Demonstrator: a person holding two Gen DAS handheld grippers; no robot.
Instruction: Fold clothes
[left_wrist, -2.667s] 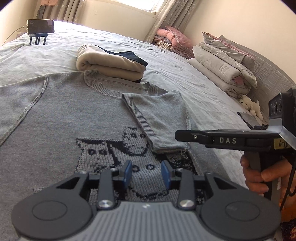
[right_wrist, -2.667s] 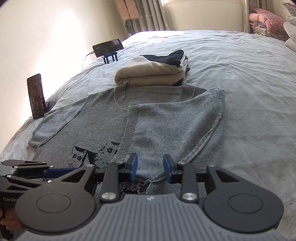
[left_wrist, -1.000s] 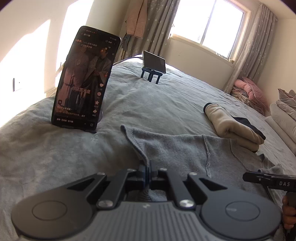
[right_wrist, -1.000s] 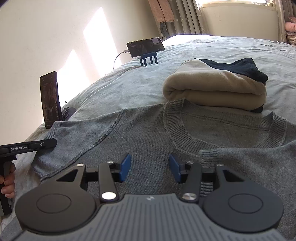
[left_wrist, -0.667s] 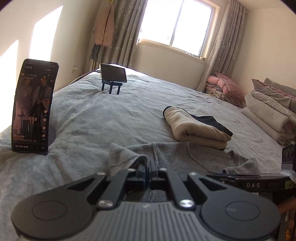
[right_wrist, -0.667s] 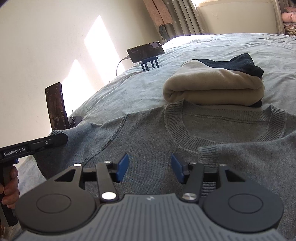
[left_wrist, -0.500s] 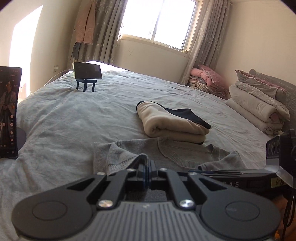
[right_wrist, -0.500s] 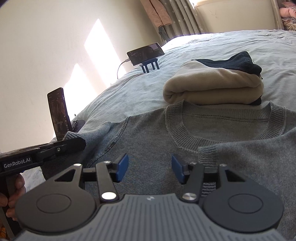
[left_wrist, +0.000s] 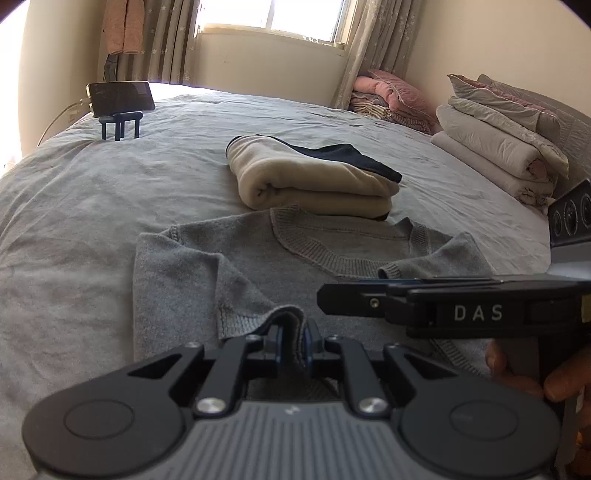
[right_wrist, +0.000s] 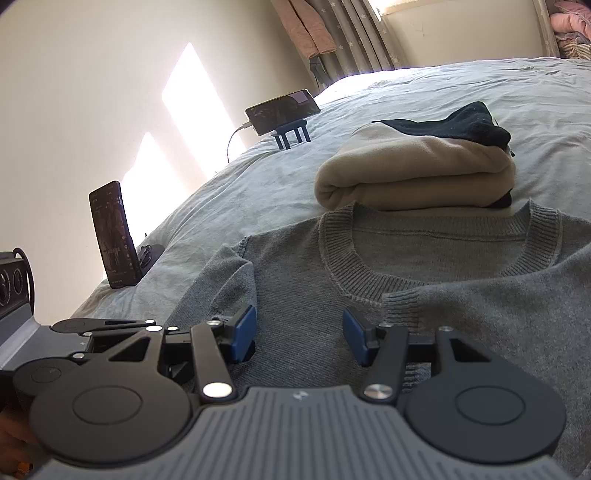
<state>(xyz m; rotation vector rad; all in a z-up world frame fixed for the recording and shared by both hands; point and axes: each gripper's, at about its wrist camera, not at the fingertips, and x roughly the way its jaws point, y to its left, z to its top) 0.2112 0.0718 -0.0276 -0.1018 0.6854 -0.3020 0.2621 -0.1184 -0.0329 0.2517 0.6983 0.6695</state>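
Note:
A grey knit sweater (left_wrist: 332, 251) lies flat on the bed, collar away from me. Its left sleeve (left_wrist: 177, 266) is folded inward over the body. My left gripper (left_wrist: 293, 339) hangs low over the sweater; its jaws are opening, and the sleeve cuff (left_wrist: 291, 321) still lies draped between the slightly parted pads. My right gripper (right_wrist: 299, 332) stands open just above the sweater's chest (right_wrist: 443, 258), below the collar, with nothing between its fingers. In the left wrist view the right gripper (left_wrist: 325, 295) shows edge-on, held by a hand (left_wrist: 517, 373).
A folded beige garment (left_wrist: 314, 181) with a dark one on top lies just beyond the collar. A phone on a stand (left_wrist: 120, 98) sits at the far left, and an upright phone (right_wrist: 114, 240) near the bed's left edge. Folded bedding (left_wrist: 498, 140) is stacked at the right.
My left gripper carried the sleeve cuff rightward from beside the upright phone onto the sweater's body, and its jaws have parted a little. The right gripper barely moved.

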